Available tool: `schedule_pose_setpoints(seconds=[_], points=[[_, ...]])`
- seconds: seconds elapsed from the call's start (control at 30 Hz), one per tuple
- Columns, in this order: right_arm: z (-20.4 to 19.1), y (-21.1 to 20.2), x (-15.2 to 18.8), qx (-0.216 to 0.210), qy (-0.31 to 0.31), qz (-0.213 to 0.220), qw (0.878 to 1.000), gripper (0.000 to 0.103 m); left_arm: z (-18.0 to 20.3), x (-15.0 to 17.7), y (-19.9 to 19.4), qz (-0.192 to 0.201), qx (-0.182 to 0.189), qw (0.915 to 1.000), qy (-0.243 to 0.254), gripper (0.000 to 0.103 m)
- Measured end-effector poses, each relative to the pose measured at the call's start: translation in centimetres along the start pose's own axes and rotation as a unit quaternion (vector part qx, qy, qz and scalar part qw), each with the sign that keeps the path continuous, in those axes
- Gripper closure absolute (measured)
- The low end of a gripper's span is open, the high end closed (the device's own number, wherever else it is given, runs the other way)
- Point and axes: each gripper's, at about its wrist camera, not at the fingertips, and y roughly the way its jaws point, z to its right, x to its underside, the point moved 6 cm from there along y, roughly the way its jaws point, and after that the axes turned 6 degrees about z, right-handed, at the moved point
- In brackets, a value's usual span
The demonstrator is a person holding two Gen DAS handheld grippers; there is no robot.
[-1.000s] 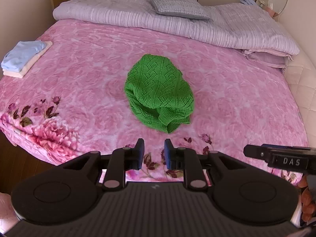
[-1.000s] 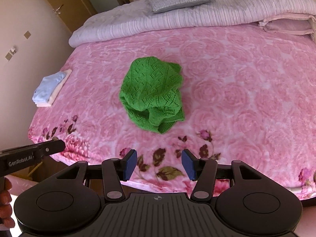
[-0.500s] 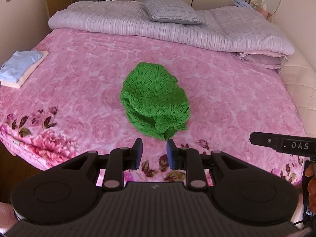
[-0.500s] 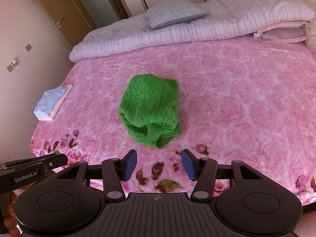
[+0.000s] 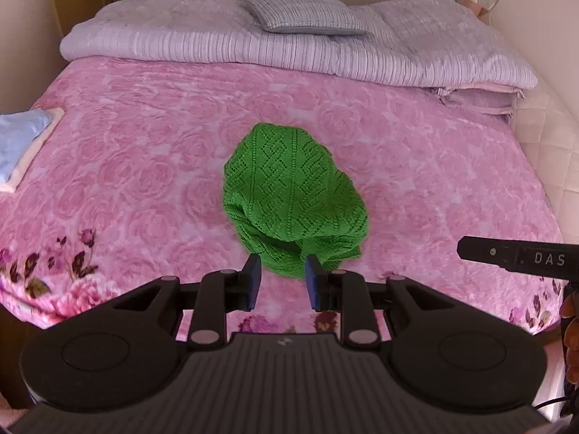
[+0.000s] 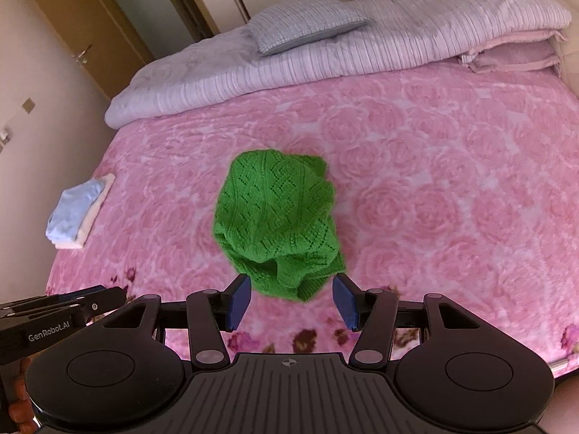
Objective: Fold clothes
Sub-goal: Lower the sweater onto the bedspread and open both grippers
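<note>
A crumpled green knitted garment [image 5: 293,199] lies in a heap in the middle of the pink rose-patterned bed [image 5: 144,166]. My left gripper [image 5: 283,282] hovers just before its near edge, open, with nothing between the blue pads. In the right wrist view the same green garment [image 6: 277,224] sits ahead of my right gripper [image 6: 292,302], which stands open wider, its blue pads [image 6: 347,302] either side of the garment's near tip without touching it. Each gripper's body shows at the edge of the other's view.
A folded light-blue and cream pile of clothes [image 6: 77,213] rests at the bed's left edge. A lilac quilt [image 5: 289,50] with a grey pillow [image 5: 304,14] fills the head of the bed. A wooden door [image 6: 90,29] stands at the left, and a hand [image 5: 571,329] shows lower right.
Both grippers have moved forward toward the green garment, which now looms larger and reaches their fingertips. The left jaws stand slightly wider than a second ago.
</note>
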Motion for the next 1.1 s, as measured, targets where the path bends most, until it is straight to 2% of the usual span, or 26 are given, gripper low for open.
schedule_pose_setpoints(seconds=[0.13,0.37,0.47,0.67,0.8,0.9,1.1], points=[[0.9,1.7,0.1,0.026,0.034,-0.007,0.999,0.049,-1.2,-0.8,1.9,-0.015,0.011,0.9997,0.013,0.081],[4.5,3.7,2.5,0.071,0.1,-0.03,0.992,0.049,-1.5,0.8,6.5,-0.068,0.036,0.9958,0.051,0.076],[5.8,4.3,3.8,0.083,0.12,-0.046,0.988,0.049,-0.4,1.6,8.3,-0.092,0.042,0.993,0.062,0.075],[9.0,5.7,5.0,0.112,0.134,-0.067,0.982,0.049,2.8,2.9,11.4,-0.105,0.06,0.989,0.086,0.073],[11.3,6.7,4.1,0.112,0.13,-0.067,0.983,0.049,5.5,3.1,13.4,-0.1,0.067,0.9887,0.089,0.072],[13.7,8.1,2.3,0.112,0.116,-0.083,0.983,0.049,7.0,3.1,14.7,-0.104,0.058,0.9905,0.069,0.071],[17.8,10.2,-1.4,0.112,0.075,-0.087,0.987,0.049,9.9,2.5,18.7,-0.104,0.051,0.9928,0.031,0.069]])
